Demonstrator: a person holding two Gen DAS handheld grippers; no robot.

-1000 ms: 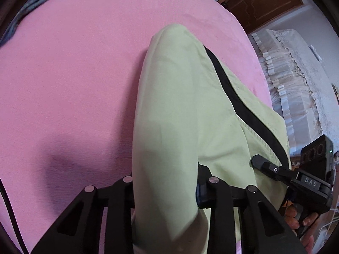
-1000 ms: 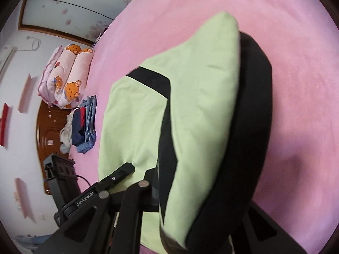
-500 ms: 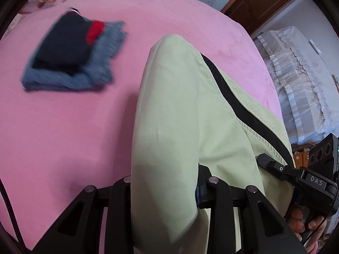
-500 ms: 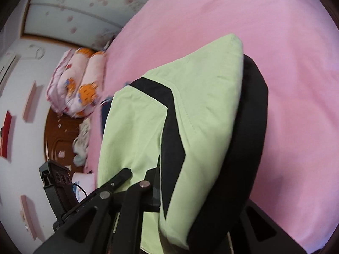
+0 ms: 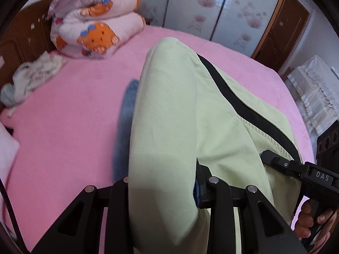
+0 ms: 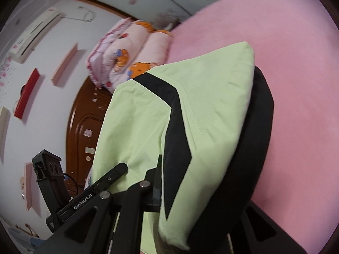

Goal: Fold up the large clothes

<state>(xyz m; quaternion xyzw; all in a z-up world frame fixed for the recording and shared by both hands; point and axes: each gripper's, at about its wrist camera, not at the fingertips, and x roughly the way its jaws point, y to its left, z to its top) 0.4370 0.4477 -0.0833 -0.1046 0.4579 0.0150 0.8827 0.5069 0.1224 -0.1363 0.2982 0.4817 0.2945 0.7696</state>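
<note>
A folded light green garment [image 5: 169, 127] with black trim hangs in the air over the pink bed [image 5: 63, 127]. My left gripper [image 5: 164, 182] is shut on one end of it, the thick fold filling the gap between the fingers. In the right wrist view the same garment [image 6: 211, 116] shows a black band and a black edge. My right gripper [image 6: 203, 199] is shut on this end, and cloth hides its right finger. Each gripper shows in the other's view: the right one [image 5: 275, 160] with a hand [image 5: 313, 216] on its grip, the left one [image 6: 118, 169] at lower left.
A folded pink quilt with orange bears [image 5: 95, 29] lies at the head of the bed by the brown headboard [image 5: 23, 38]. A crumpled white cloth [image 5: 31, 76] lies at the left. Blue folded clothes [image 5: 125, 127] lie on the bed, mostly hidden behind the garment. Wardrobe doors [image 5: 201, 4] stand behind.
Both grippers have carried the garment up and across the bed toward the headboard. The blue clothes pile has slid behind the garment, and the quilt and wardrobe have come into view.
</note>
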